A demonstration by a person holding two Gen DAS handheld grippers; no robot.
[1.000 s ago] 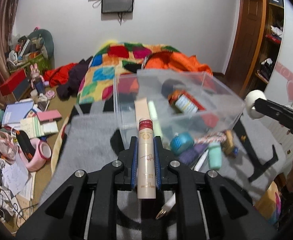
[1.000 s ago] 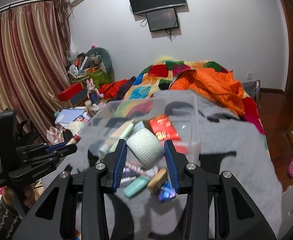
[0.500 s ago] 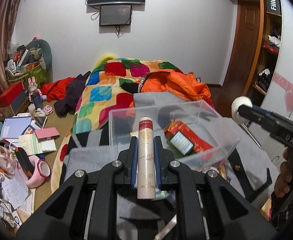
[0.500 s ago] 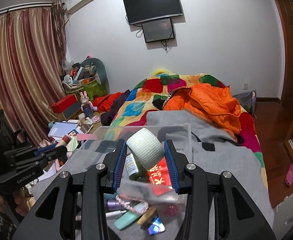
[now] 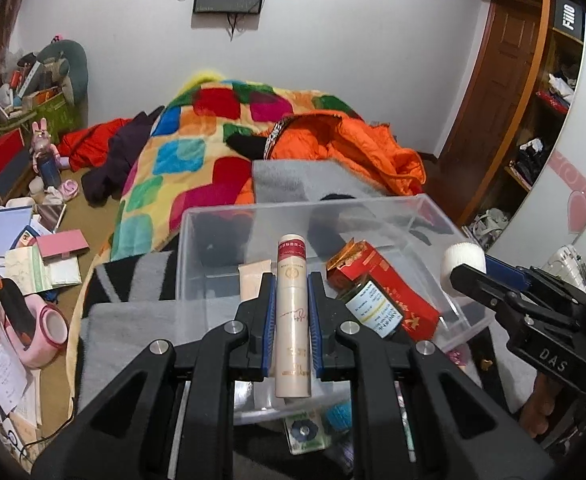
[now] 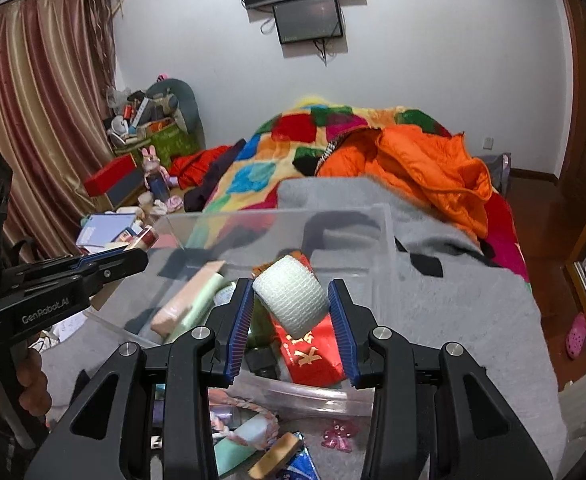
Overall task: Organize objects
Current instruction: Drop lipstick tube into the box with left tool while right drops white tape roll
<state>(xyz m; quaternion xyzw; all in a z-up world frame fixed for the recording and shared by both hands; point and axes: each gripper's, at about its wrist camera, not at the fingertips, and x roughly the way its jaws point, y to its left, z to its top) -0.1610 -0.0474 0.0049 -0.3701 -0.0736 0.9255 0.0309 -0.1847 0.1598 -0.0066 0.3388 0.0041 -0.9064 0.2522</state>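
Bedroom: right view alone shows curtains (image 6: 41, 120).

Cream cosmetic tube (image 5: 292, 316) with a red band near its top, lying lengthwise between the fingers (image 5: 268, 322) of the left gripper (image 5: 292, 322), its capped end pointing over the clear plastic bin (image 5: 197, 240). White bandage roll (image 6: 291, 299), tilted, clamped between the blue-padded fingers (image 6: 240, 328) of the right gripper (image 6: 291, 326) above the same bin. Inside the bin: red carton (image 5: 389, 292), dark jar with white label (image 5: 373, 312), and beige tube (image 5: 253, 280) (all lying flat). Loose small items (image 6: 253, 440) lie on the grey blanket (image 6: 473, 312) in front of the bin.
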